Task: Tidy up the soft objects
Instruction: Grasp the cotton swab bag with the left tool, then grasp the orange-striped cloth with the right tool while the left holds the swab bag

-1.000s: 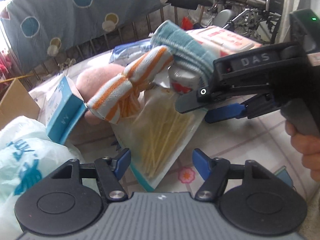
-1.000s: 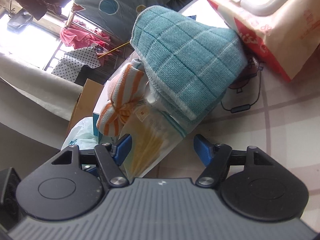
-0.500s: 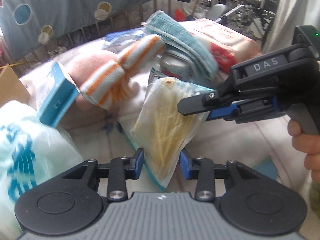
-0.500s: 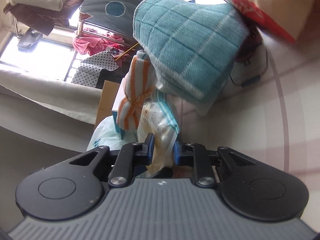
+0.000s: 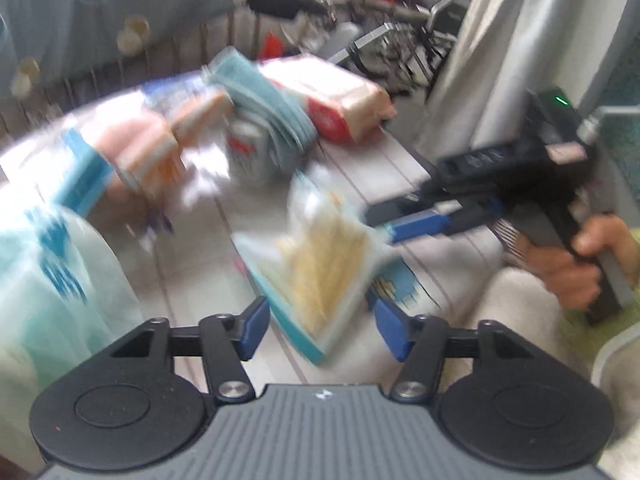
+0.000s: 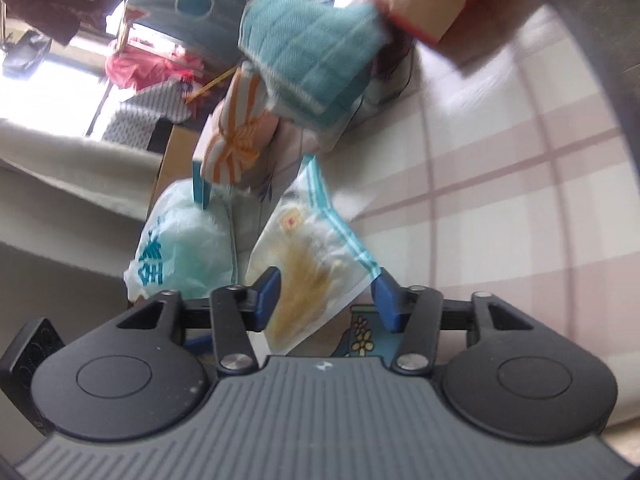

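- The clear plastic pouch with teal edging and pale yellow sticks inside (image 5: 320, 276) sits in the middle of the pink-checked tablecloth (image 6: 500, 208), its near end between the blue pads of both tools.
- The left gripper (image 5: 318, 330) has its jaws apart and opening; the pouch lies between them, and neither pad presses on it.
- The right gripper (image 6: 326, 300) is likewise opening, with the pouch's lower end between its 2 pads but not pinched. In the left wrist view a hand (image 5: 576, 264) holds this tool.
- Handling, as a judgement: the pouch looks light, crinkly and slippery, with loose contents that would shift, so a pinch on the flat sealed teal edge should hold better than one on the bulging middle.
- The folded teal checked cloth (image 6: 312, 52) and the orange-and-white striped knotted cloth (image 6: 234, 144) lie further back in the pile; both look soft and limp, so a grip on a thick fold or the knot would suit.
- Writing: the pale green plastic bag (image 6: 180, 252) carries blue characters, and the pink-and-red wipes pack (image 5: 340, 104) has printing, but motion blur leaves both unreadable.
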`<state>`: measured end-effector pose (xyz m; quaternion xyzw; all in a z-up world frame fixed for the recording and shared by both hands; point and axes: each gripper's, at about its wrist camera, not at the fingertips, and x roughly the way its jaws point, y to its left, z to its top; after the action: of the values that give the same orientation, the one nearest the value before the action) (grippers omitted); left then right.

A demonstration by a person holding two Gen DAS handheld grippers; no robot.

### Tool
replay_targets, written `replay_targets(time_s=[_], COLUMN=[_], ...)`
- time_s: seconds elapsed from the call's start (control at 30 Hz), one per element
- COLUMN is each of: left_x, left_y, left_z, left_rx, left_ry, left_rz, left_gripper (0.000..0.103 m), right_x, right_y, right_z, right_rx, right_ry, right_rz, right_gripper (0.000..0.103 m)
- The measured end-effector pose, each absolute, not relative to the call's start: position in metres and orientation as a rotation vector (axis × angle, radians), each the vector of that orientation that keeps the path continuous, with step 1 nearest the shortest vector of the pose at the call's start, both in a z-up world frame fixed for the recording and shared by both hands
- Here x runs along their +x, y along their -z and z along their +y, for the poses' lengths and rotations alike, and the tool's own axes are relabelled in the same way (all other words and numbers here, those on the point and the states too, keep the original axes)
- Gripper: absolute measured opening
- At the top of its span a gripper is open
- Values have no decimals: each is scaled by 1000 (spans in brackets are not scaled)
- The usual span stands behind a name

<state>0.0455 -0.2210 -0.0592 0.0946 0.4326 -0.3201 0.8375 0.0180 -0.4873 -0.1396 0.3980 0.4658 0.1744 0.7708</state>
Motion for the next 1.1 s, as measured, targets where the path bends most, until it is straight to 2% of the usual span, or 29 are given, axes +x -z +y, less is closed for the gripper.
replay_targets(time_s=[0.13, 0.23, 0.4, 0.8, 0.97, 1.1], left_x=[71, 90, 99, 67, 68, 82], left_y=[63, 78, 96, 86, 74, 81], left_z=[-241, -255, -261, -219, -217, -238], left_rx=[215, 204, 225, 113, 123, 168], left_ry=[674, 686, 673, 687, 629, 614], left_rz=[867, 903, 957, 1044, 1001, 1027], left_gripper=[68, 68, 70, 74, 92, 96], right_x=[10, 12, 28, 82, 88, 78], right_y=[133, 137, 150, 158, 152, 138], right_z=[-501, -510, -501, -464, -454, -465], right_rx=[915, 960, 977, 947, 970, 993], right_ry=[-328, -321, -327, -445, -499, -493], right_rz=[915, 886, 921, 989, 958, 898], right_gripper=[53, 52, 43, 42, 42, 44])
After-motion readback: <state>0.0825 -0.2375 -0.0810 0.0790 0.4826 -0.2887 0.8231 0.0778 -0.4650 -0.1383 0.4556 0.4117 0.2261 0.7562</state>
